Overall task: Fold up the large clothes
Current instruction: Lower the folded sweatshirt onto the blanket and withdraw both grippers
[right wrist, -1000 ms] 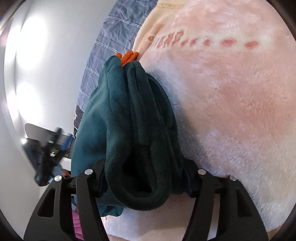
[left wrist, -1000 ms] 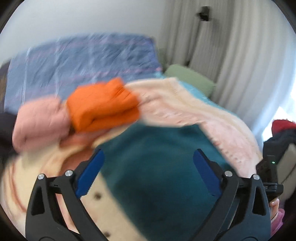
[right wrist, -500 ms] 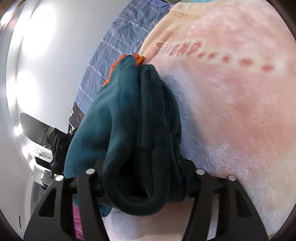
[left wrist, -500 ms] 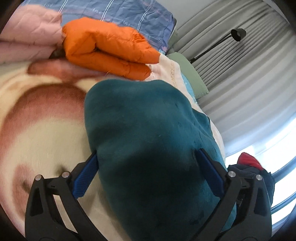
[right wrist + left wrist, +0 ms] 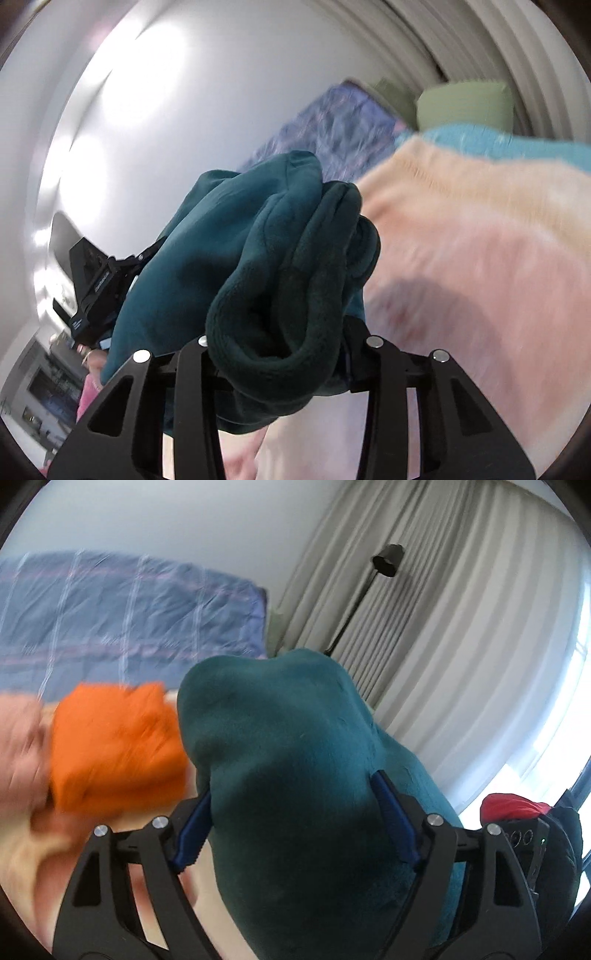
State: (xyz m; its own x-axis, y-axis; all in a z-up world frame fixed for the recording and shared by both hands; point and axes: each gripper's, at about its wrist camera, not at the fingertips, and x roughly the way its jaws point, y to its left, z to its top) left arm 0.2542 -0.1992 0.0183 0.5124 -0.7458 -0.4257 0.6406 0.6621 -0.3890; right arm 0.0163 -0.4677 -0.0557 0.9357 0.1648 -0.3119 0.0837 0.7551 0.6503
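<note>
A thick teal fleece garment (image 5: 295,760) is folded into a bundle and held up between both grippers. In the left wrist view it bulges up between the blue pads (image 5: 391,812) of my left gripper (image 5: 291,823). Those jaws are closing, and the fabric fills the gap and touches both pads. In the right wrist view the garment's rolled edge (image 5: 280,295) hangs over my right gripper (image 5: 277,343) and hides its fingertips. These jaws are closing too, squeezed on the folded layers.
A folded orange garment (image 5: 114,746) and a pink one (image 5: 18,753) lie on the bed to the left. A pink and cream fleece blanket (image 5: 480,258) covers the bed under a blue striped duvet (image 5: 110,613). Curtains (image 5: 461,646), a floor lamp (image 5: 386,559) and a green pillow (image 5: 465,103) stand behind.
Both grippers have risen with the teal bundle, which now hangs clear of the blanket. The left jaws have narrowed onto the fabric. Both views have tilted up toward the wall and curtains.
</note>
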